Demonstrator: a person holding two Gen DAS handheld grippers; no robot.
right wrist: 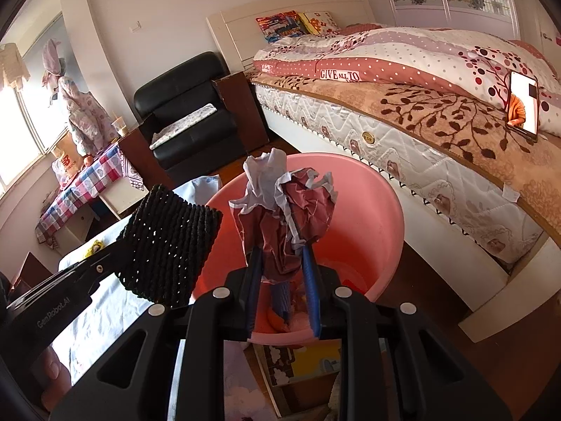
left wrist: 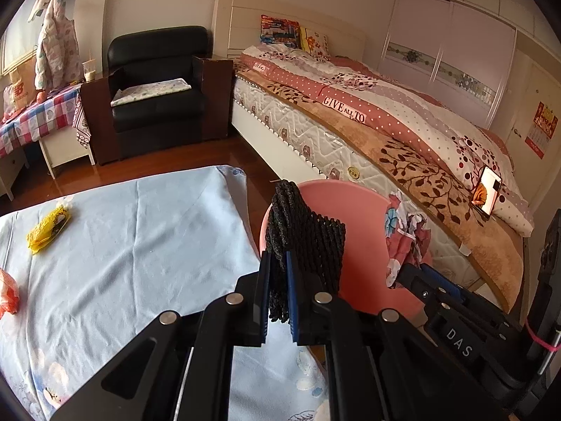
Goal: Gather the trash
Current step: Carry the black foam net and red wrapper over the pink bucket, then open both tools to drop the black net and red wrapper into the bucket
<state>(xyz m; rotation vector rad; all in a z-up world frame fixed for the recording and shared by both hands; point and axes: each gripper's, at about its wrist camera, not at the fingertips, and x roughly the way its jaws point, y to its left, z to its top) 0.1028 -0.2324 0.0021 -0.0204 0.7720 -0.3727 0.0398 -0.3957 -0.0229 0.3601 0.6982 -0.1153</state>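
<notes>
My left gripper [left wrist: 278,263] is shut on a black foam net sleeve [left wrist: 305,231], which hangs over the near rim of a pink basin [left wrist: 350,207]. Over the same basin [right wrist: 371,210], my right gripper [right wrist: 282,256] is shut on a crumpled dark red and white paper ball [right wrist: 287,203]. The right wrist view shows the net [right wrist: 168,242] at the left and a few scraps at the basin's bottom. In the left wrist view the paper [left wrist: 406,235] shows at the right. A yellow wrapper [left wrist: 47,226] and an orange bag [left wrist: 8,294] lie on the light blue tablecloth [left wrist: 140,245].
A bed [left wrist: 385,133] with a patterned quilt runs along the right, with a lit phone [left wrist: 487,193] propped on it. A black armchair [left wrist: 157,80] and a checked side table [left wrist: 38,115] stand at the back. Wooden floor lies between table and bed.
</notes>
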